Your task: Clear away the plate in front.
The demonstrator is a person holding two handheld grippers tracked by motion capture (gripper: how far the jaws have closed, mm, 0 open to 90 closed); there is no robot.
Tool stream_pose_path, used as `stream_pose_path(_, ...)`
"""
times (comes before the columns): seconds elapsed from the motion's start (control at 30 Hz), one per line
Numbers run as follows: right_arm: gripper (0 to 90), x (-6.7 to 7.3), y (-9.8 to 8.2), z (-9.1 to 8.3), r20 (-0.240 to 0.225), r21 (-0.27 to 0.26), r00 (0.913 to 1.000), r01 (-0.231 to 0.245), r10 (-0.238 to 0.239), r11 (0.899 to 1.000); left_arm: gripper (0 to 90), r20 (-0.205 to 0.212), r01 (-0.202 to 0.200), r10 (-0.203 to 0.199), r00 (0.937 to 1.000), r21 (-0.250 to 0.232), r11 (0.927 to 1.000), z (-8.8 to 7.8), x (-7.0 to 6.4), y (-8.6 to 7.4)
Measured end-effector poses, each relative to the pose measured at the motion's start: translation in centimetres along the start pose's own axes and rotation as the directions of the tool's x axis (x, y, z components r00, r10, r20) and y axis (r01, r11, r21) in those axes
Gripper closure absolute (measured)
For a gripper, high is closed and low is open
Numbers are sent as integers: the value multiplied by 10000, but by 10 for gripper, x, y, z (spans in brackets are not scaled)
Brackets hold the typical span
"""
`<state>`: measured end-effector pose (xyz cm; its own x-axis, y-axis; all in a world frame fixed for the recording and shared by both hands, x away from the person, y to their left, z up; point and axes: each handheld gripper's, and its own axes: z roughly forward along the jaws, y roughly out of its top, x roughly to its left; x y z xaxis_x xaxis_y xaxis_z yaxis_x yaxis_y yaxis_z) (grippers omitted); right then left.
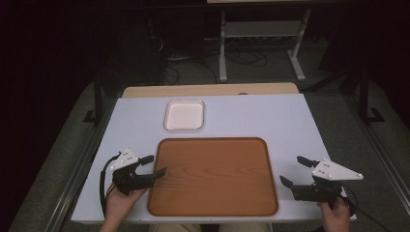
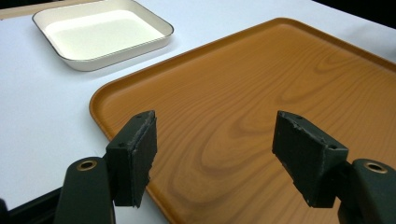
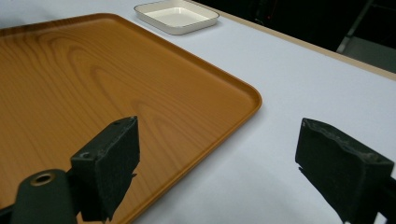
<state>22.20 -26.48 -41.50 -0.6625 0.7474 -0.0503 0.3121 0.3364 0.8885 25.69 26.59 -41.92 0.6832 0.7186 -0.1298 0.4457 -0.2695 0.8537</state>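
Fingers [image 2: 133,156] of the left gripper [image 1: 153,165] are blocky black pads with a matte, slightly scuffed face, and they stand spread wide with nothing between them; they hover at the near left edge of the wooden tray [image 1: 212,176], one finger over its raised rim. Over on the right, the right gripper [image 1: 296,170] is likewise released, its two chipped, rubbery black fingers [image 3: 109,165] parted wide and holding nothing, poised over the bare tabletop [image 1: 251,116] just right of the tray's near right corner. Each gripper carries a flat pale three-cornered plate on top, and a person's hand [image 1: 121,200] grips each from below. That tray is a broad rectangle with rounded corners and a low lip, orange-brown with a smooth sheen and bold looping wood grain, lying flat in the near middle of the tabletop between the two grippers. Beyond its far left corner, apart from it, sits a small white dish [image 1: 184,115], squarish with rounded corners, shallow sloping walls, a thin dark line round its rim and a glossy enamel-like finish. Smooth, matte and pale, the tabletop has a strip of light wood along its far edge.
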Motion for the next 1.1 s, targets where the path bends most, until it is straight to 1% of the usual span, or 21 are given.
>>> stream_pose_path(0.07, 130, 0, 0, 1, -56, -89, 9999, -115, 115, 9999, 302, 168, 112, -111, 9998, -66, 9999, 3, 0, 3)
stream_pose_path(0.1, 130, 0, 0, 1, -70, -114, 9999, -136, 135, 9998, 302, 172, 110, -108, 9998, -78, 9999, 4, -1, 4)
stream_pose_path(0.17, 130, 0, 1, 2, -93, -103, 9998, -202, 201, 9997, 300, 205, 32, -31, 9998, -79, 10000, 7, -1, 7)
stream_pose_path(0.3, 130, 0, 1, 3, -18, -51, 9999, -133, 133, 9999, 300, 236, -110, 111, 9997, -10, 9999, 11, -3, 12)
stream_pose_path(0.33, 130, -1, 1, 2, 42, -107, 9998, -212, 212, 9997, 300, 299, -181, 179, 9994, 42, 9998, 13, -4, 15)
stream_pose_path(0.37, 130, -1, 1, 2, 42, -107, 9998, -212, 212, 9997, 300, 299, -181, 179, 9994, 42, 9998, 13, -4, 15)
stream_pose_path(0.43, 130, -3, 0, 1, 120, -199, 9991, -393, 395, 9990, 300, 351, -207, 203, 9992, 106, 9997, 15, -4, 17)
stream_pose_path(0.5, 130, -3, 0, 1, 133, -230, 9988, -461, 464, 9987, 300, 338, -239, 234, 9992, 134, 9996, 16, -4, 18)
stream_pose_path(0.53, 130, -4, -1, 0, 165, -281, 9982, -572, 576, 9980, 300, 309, -229, 225, 9993, 138, 9996, 17, -4, 19)
stream_pose_path(0.7, 129, -5, -1, 1, 223, -301, 9979, -601, 608, 9977, 299, 286, -185, 181, 9994, 165, 9997, 20, -1, 25)
stream_pose_path(1.03, 130, -6, -2, 1, 245, -316, 9972, -700, 708, 9970, 301, 200, -196, 189, 9996, 349, 9992, 35, 6, 40)
stream_pose_path(1.07, 130, -6, -2, 1, 227, -303, 9973, -686, 693, 9972, 311, 283, -155, 144, 9995, 419, 9990, 38, 8, 44)
stream_pose_path(1.1, 130, -6, -2, 1, 227, -303, 9973, -686, 693, 9972, 320, 283, -155, 144, 9995, 419, 9990, 38, 8, 44)
